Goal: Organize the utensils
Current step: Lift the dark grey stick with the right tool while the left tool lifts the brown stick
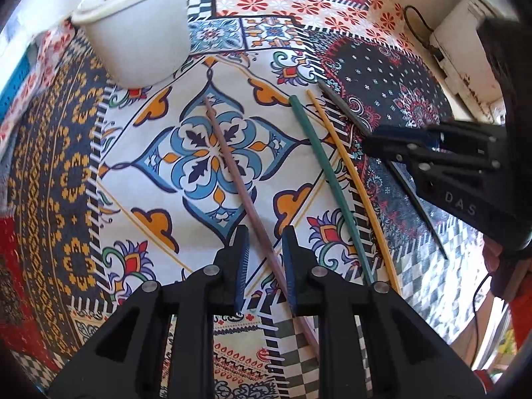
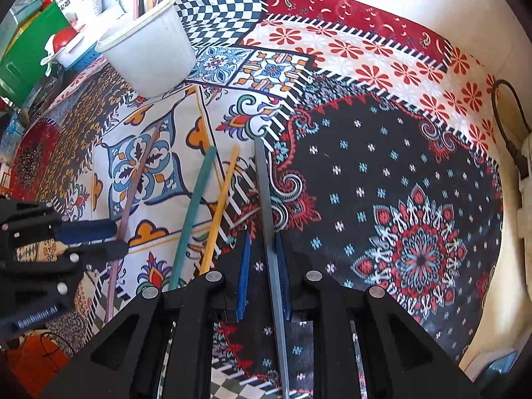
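Several thin sticks lie on a patterned tablecloth. A mauve stick (image 1: 232,173) runs between the jaws of my left gripper (image 1: 264,262), which is open around it. A green stick (image 1: 319,163) and a yellow stick (image 1: 345,166) lie side by side to its right. A grey stick (image 2: 267,212) passes between the jaws of my right gripper (image 2: 262,266), which is open, with the stick against the right pad. The right gripper also shows in the left wrist view (image 1: 399,143). A white cup (image 1: 139,30) holding several sticks stands at the far left.
A white box with a black cable (image 1: 465,43) sits at the table's right edge. Green and blue containers (image 2: 30,50) stand beyond the cup at the left. The left gripper (image 2: 99,236) is seen in the right wrist view at the left.
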Demonstrator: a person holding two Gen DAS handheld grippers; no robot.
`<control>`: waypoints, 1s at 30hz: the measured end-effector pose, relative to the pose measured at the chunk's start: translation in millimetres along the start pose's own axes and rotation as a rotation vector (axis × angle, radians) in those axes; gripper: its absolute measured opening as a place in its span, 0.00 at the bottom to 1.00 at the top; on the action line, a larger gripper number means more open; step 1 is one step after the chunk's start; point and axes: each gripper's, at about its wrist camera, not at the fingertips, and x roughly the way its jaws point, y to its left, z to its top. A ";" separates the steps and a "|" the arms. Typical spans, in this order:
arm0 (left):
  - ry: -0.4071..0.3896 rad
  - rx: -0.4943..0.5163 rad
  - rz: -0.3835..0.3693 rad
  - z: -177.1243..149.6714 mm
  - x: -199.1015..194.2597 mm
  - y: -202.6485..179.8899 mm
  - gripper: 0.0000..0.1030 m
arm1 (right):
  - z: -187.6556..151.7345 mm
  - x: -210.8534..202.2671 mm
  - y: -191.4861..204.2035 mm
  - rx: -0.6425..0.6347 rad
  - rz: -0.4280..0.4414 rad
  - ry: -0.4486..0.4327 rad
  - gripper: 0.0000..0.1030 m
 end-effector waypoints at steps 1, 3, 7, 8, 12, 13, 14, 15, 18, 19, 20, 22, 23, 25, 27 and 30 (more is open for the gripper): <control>-0.007 0.009 0.007 0.8 0.7 -1.8 0.19 | 0.7 -0.4 1.1 -0.004 -0.003 -0.002 0.14; -0.018 0.015 0.017 3.3 2.1 -3.8 0.19 | 3.1 1.7 3.4 -0.008 -0.008 -0.006 0.14; -0.044 0.042 0.048 9.6 5.8 -9.6 0.19 | 8.9 8.5 8.8 -0.002 -0.016 -0.012 0.14; -0.049 0.052 0.059 12.3 7.5 -12.9 0.19 | 8.8 8.5 9.3 -0.005 -0.019 -0.014 0.14; -0.062 0.095 0.105 18.0 11.1 -19.6 0.11 | 8.8 6.9 5.7 0.018 -0.011 -0.014 0.06; -0.061 0.096 0.102 19.5 11.6 -19.0 0.09 | 9.1 6.7 3.2 0.032 0.004 -0.010 0.06; -0.058 0.090 0.093 21.3 11.9 -17.2 0.08 | 9.8 6.3 0.7 0.045 0.011 -0.009 0.05; -0.054 0.083 0.084 22.1 11.3 -14.1 0.06 | 10.4 4.9 -0.8 0.051 0.010 -0.014 0.05; -0.035 0.053 0.057 26.0 11.2 -6.3 0.03 | 10.9 -4.6 -4.4 0.064 0.013 -0.044 0.05; -0.032 0.044 0.055 26.5 10.2 -3.2 0.03 | 11.2 -8.7 -5.2 0.067 0.012 -0.057 0.05; -0.034 0.032 0.052 26.6 8.5 -0.3 0.03 | 11.8 -12.8 -5.9 0.070 0.012 -0.069 0.05; -0.047 0.014 0.038 25.0 2.3 3.5 0.03 | 7.8 -24.8 -8.3 0.081 0.015 -0.095 0.05; -0.057 0.007 0.035 25.1 -1.9 4.9 0.03 | 8.4 -29.4 -9.4 0.087 0.016 -0.107 0.05; -0.089 -0.005 0.025 25.4 -14.7 7.6 0.03 | 7.8 -39.6 -11.4 0.098 0.017 -0.134 0.05; -0.120 -0.017 0.014 23.7 -30.1 10.5 0.03 | 7.7 -49.6 -14.1 0.104 0.015 -0.158 0.05; -0.173 -0.028 0.002 15.2 -60.5 26.9 0.03 | 8.6 -63.9 -16.0 0.104 0.009 -0.193 0.05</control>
